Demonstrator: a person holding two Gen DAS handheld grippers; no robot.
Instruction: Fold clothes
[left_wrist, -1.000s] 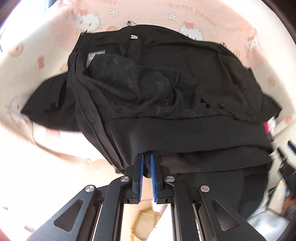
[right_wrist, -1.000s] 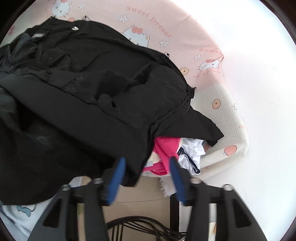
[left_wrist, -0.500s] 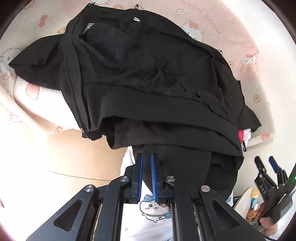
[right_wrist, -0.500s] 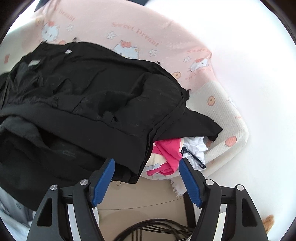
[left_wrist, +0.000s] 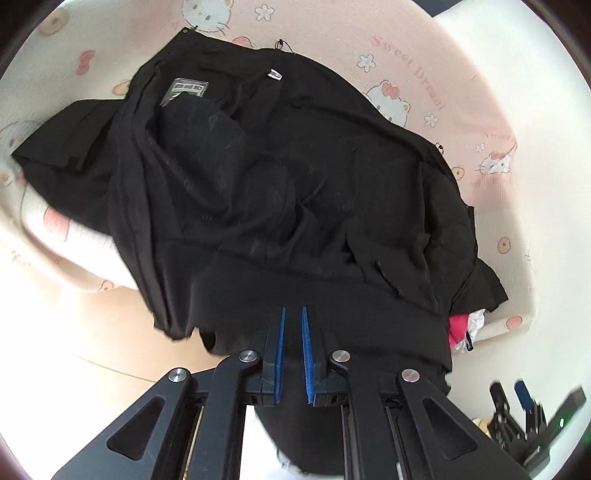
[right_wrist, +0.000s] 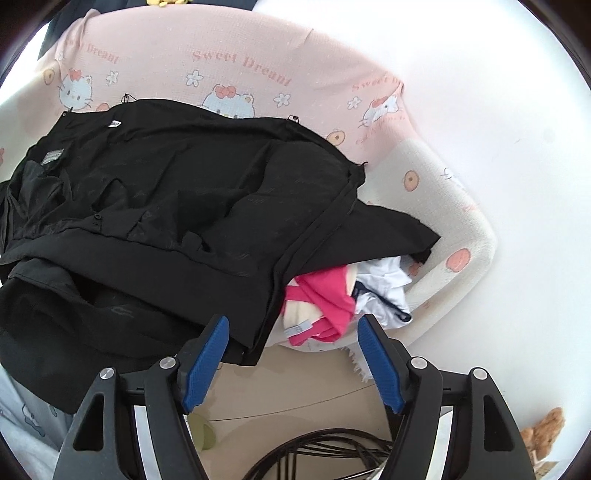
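The left tool (left_wrist: 292, 314) clamps the black jacket's (left_wrist: 295, 184) hem; the right tool (right_wrist: 291, 328) is opening, empty.

**A:** What are the clothes resting on?

**B:** A cushioned seat under a pink and cream cartoon-cat blanket (right_wrist: 236, 62) printed "Sweet Dream".

**A:** And what lies on it?

**B:** A black jacket (right_wrist: 207, 206), spread wide, covers most of the blanket and hangs over its near edge. At the near right corner a pink garment (right_wrist: 325, 295) and a white garment (right_wrist: 388, 280) lie bunched, touching, partly under the jacket's edge. Beige floor (right_wrist: 295, 380) shows below.
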